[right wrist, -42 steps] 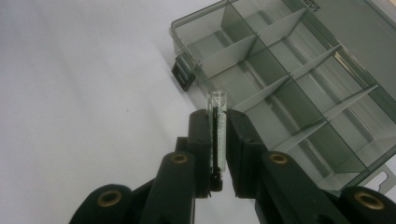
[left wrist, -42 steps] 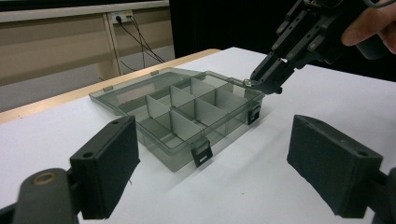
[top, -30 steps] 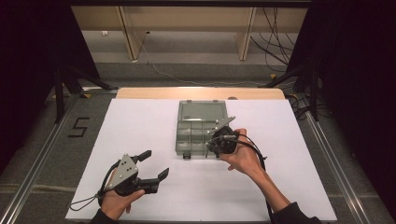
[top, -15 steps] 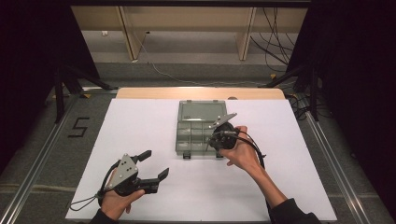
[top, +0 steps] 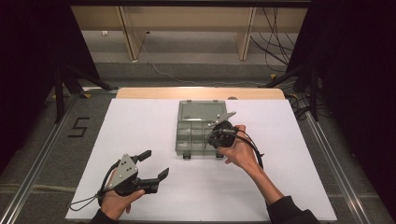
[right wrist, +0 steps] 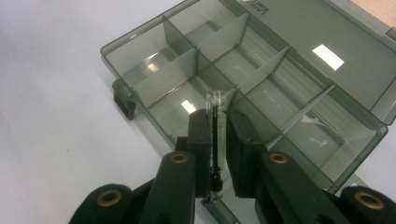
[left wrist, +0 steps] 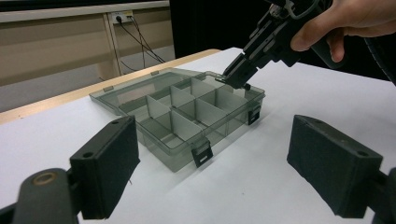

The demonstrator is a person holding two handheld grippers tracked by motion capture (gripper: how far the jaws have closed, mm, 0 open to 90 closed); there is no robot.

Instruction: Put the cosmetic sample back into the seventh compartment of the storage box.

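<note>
Right gripper (right wrist: 218, 140) clamps a clear divider (right wrist: 217, 122), held upright over the box's (top: 201, 127) near-right compartments | box sits lid-open on the white table (top: 289, 154), just under those jaws | left gripper (top: 154, 164) hangs spread wide, nothing in it, box well ahead of it (left wrist: 177, 116).

A black numeral "5" (top: 79, 127) is seen marked on the grey floor (top: 42, 154), just off the left edge of the white table (top: 140, 121), level with its far half. Embossed lettering (right wrist: 257, 4) is noted on the clear lid (right wrist: 327, 42) of the compartment box (right wrist: 196, 79), at the top edge of the right gripper view; it is cut off and too faint to be read. No other text can be made out.
</note>
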